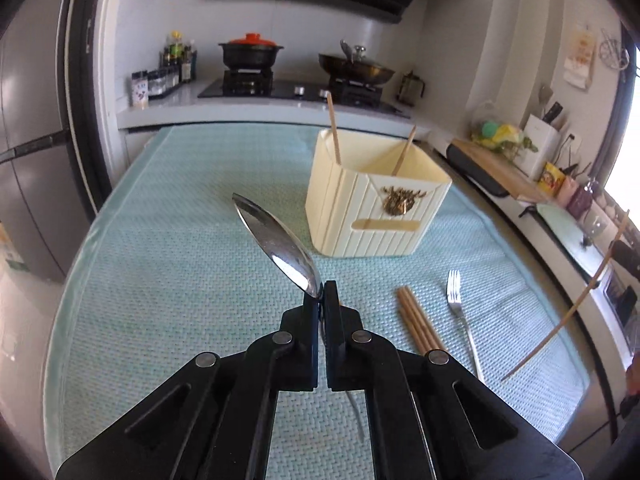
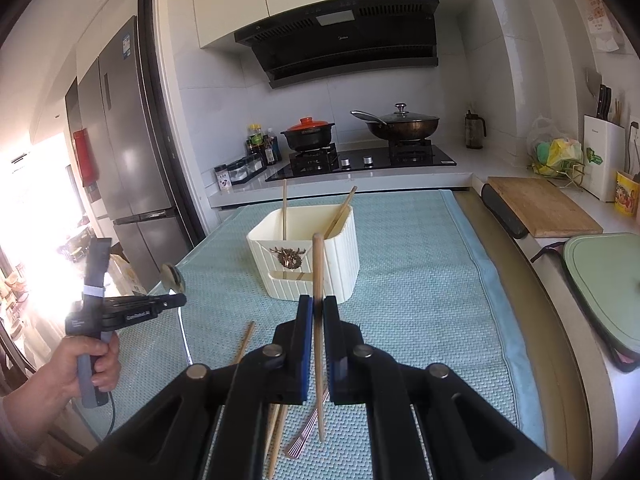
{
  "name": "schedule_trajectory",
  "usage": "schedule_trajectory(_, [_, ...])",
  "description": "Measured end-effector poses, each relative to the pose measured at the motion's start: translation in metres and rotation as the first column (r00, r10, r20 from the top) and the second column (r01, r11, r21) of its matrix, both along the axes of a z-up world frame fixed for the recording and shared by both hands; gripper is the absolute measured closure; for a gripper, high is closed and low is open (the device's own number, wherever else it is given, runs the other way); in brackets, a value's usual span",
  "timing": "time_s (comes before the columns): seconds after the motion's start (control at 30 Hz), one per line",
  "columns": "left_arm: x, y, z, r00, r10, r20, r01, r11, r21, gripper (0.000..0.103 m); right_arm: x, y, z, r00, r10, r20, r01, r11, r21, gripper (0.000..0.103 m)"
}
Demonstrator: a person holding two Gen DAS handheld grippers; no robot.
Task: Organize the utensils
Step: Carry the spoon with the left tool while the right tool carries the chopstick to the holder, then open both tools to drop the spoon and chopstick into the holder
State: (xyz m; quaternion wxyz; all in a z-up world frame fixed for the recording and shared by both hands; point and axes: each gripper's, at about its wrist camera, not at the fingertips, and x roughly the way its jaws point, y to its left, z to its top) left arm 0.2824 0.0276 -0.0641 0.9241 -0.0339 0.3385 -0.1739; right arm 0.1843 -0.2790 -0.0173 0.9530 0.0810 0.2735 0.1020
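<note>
- Left gripper (image 1: 321, 294) is clamped fully shut on a metal spoon (image 1: 276, 246). The pads pinch it right at the neck, the bowl sticks up and away to the left, and the handle hangs down behind the jaws. It's up off the teal woven mat (image 1: 160, 280), not touching it.
- From my right wrist cam I can see that same gripper off to the left, with a hand (image 2: 86, 364) wrapped round its grip.
- Right gripper (image 2: 318, 308) is closed tight on a single wooden chopstick (image 2: 319, 280), which runs nearly upright between the jaws, tip poking up in front of the holder.
- The cream ribbed utensil holder (image 1: 372, 208) sits on the mat, further back from both grippers. Two chopsticks (image 1: 333, 128) already lean inside it, well apart from each other.
- Still lying flat on the mat: a fork (image 1: 460, 312) and, just beside it, a little bundle of chopsticks (image 1: 418, 322).
- Behind the mat there's a stove (image 2: 360, 160) with a black pot with an orange lid (image 2: 308, 134) and a lidded wok (image 2: 402, 124).
</note>
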Motion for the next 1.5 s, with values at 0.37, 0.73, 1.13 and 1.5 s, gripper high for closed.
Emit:
schedule_trajectory(0.37, [0.012,-0.005,0.093,0.984,-0.022,0.176,0.028,0.999,-0.031,0.103,0.033,0.009,0.044,0.997,0.035,0.07,-0.034,0.999,-0.016,0.097])
schedule_trajectory(0.73, [0.111,-0.057,0.169,0.956,0.0,0.292,-0.005,1.0,0.015,0.103,0.14,0.029,0.119,0.979,0.034,0.203,-0.026,0.999,-0.042,0.097])
schedule_trajectory(1.13, [0.209,-0.114,0.086,0.997,-0.006,0.073,0.001,0.998,0.065,0.103,0.266,0.033,0.059,1.0,0.019,-0.008,-0.019,1.0,-0.001,0.097])
schedule_trajectory(1.5, [0.234,-0.142,0.023,0.992,-0.021,-0.122,0.036,0.991,0.128,0.085,0.325,0.023,-0.015,0.968,0.007,-0.252,-0.003,1.0,0.017,0.095])
